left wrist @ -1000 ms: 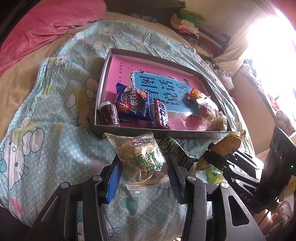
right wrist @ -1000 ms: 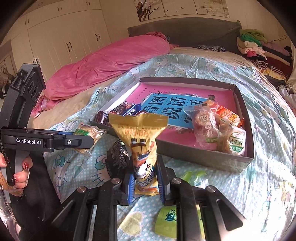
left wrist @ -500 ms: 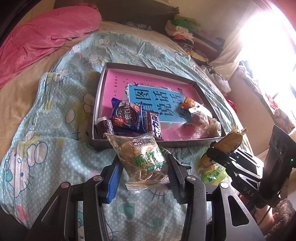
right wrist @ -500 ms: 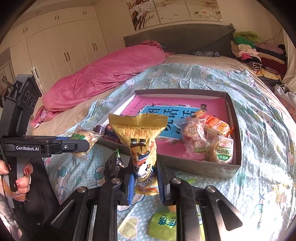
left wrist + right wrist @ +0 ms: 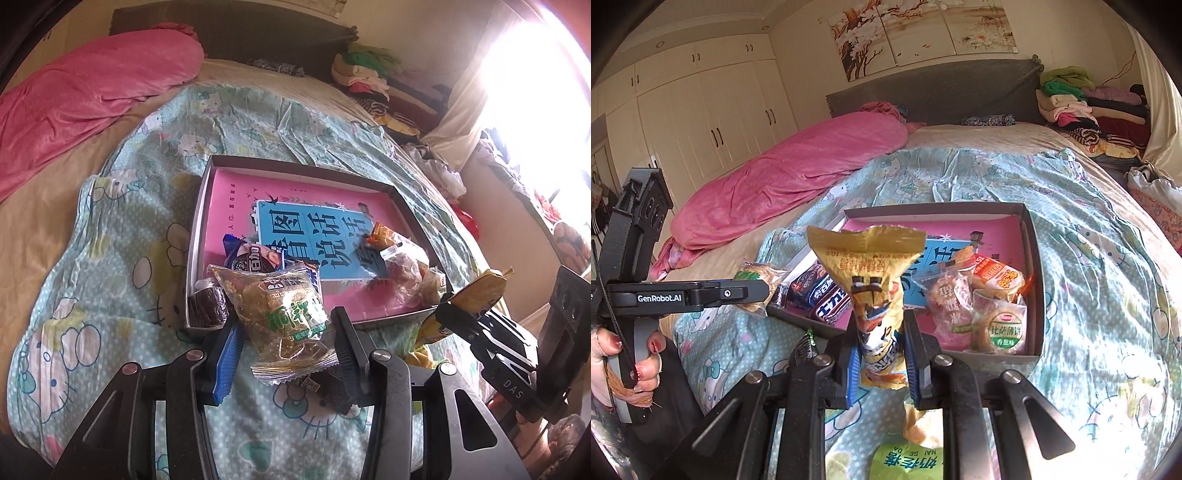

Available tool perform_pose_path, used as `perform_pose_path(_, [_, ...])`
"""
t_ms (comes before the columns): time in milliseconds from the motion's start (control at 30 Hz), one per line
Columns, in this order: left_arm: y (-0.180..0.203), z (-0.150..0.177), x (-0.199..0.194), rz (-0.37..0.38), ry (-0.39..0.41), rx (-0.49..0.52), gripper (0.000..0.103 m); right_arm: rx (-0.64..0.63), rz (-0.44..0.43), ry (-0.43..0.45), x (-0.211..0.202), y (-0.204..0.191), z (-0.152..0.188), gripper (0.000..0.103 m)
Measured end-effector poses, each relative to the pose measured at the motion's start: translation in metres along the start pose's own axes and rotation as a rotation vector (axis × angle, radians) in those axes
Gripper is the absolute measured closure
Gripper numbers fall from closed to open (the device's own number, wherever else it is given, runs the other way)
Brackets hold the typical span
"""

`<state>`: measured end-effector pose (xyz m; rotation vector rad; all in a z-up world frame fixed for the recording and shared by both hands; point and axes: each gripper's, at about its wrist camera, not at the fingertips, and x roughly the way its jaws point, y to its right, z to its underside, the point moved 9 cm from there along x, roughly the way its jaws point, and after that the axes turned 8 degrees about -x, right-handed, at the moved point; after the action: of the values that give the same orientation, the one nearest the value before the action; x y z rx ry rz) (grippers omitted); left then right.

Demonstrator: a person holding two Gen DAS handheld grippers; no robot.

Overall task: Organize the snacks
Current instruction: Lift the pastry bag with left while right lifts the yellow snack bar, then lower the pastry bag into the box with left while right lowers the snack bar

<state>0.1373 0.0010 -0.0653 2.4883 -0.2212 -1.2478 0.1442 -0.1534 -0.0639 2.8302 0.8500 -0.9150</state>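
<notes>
My left gripper [image 5: 286,334] is shut on a clear-wrapped pastry packet [image 5: 280,310] with green lettering, held above the quilt just short of the grey box [image 5: 194,236]. My right gripper [image 5: 881,354] is shut on a yellow snack packet [image 5: 871,266], upright, near the box's [image 5: 1032,258] front wall. The box has a pink and blue bottom and holds blue cookie packs [image 5: 258,258], a dark brown snack [image 5: 207,306] and round pastries [image 5: 1001,328]. The right gripper also shows in the left wrist view [image 5: 458,310], and the left in the right wrist view [image 5: 753,291].
A green packet [image 5: 908,459] and a dark packet [image 5: 328,387] lie on the Hello Kitty quilt [image 5: 110,258] below the grippers. A pink duvet [image 5: 783,177] lies far left. Folded clothes [image 5: 1086,107] are stacked at the headboard. The bed edge is at right.
Both grippers have lifted with their packets, so the box and quilt look smaller and lower. The left packet now overlaps the box's near left corner.
</notes>
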Motion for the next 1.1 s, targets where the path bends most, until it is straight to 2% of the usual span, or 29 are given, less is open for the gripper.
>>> perform_pose_path(500, [-0.005,-0.017,0.026,-0.068,0.044,0.033,0.055,0.017,0.004,0.046,0.0,0.01,-0.013,0.082])
perform_pose_path(1100, [-0.004,-0.017,0.041,-0.07,0.018,0.033,0.055,0.044,0.043,0.072,0.009,0.025,-0.024,0.082])
